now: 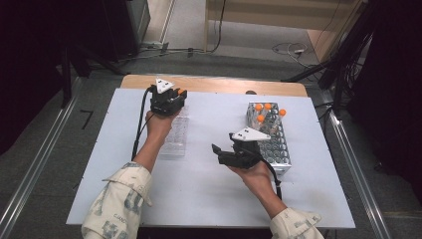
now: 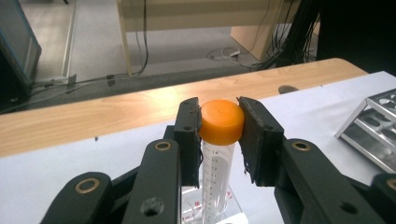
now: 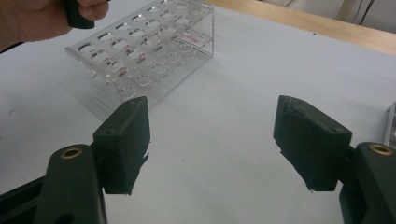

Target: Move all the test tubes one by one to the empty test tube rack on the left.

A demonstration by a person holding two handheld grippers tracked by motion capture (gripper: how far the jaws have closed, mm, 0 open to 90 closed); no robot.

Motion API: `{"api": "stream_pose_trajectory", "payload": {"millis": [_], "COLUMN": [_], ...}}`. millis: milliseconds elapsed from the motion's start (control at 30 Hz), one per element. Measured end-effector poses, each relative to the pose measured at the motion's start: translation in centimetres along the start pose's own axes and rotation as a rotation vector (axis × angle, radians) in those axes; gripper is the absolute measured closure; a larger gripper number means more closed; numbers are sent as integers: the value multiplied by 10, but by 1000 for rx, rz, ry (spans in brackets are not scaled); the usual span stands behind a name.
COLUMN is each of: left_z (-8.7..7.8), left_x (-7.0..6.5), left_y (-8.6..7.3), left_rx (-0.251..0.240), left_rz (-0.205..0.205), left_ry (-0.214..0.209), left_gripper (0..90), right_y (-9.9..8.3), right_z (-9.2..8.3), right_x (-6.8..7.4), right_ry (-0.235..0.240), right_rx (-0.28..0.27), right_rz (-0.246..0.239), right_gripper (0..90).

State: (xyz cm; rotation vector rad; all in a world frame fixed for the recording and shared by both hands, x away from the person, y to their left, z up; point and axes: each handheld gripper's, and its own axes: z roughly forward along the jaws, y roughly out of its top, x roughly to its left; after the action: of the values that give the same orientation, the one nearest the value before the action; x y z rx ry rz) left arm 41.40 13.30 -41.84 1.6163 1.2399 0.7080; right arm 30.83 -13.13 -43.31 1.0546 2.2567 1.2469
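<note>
Left gripper view — orange-capped tube (image 2: 219, 140) upright, cap clamped between the left gripper (image 2: 219, 123).

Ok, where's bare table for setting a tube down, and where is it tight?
Bare white table runs along the near edge in front of both hands, and between the clear rack and the metal rack, though the right gripper hangs there, open. The left strip beside the clear rack is free too. Tight: the metal rack's far corner with orange-capped tubes.
</note>
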Motion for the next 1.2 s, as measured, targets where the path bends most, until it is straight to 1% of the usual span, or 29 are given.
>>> {"api": "stream_pose_trajectory", "payload": {"millis": [233,300,400,567,700,867,1033,1067,1133,1200], "left_z": [0,0,1,3,3,3,0,0,-2,-4], "left_x": [-3,-4,-6,-6,-5,-3,-1,-1,-1,0], "left_y": [-4,-5,-7,-12,-13,-14,-12,-12,-11,-10], "left_rx": [5,7,25,37,43,51,42,41,35,24], "left_rz": [26,28,45,39,35,32,24,20,16,8], "left_ry": [7,11,21,21,15,9,4,5,7,4], "left_gripper": [694,694,694,693,687,633,574,544,450,388], "right_y": [0,0,0,0,-1,-1,-1,0,0,0], "right_z": [0,0,0,0,1,2,2,1,0,-1], "right_x": [0,0,0,0,0,0,0,0,-1,-3], "right_ry": [-1,-1,-1,-2,-3,-5,-6,-7,-12,-14], "right_rx": [1,2,2,0,5,5,3,0,-5,-11], "right_rz": [-2,-3,-3,-2,-1,0,-3,-2,-1,5], "right_gripper": [258,259,259,259,259,259,259,259,261,262]}}
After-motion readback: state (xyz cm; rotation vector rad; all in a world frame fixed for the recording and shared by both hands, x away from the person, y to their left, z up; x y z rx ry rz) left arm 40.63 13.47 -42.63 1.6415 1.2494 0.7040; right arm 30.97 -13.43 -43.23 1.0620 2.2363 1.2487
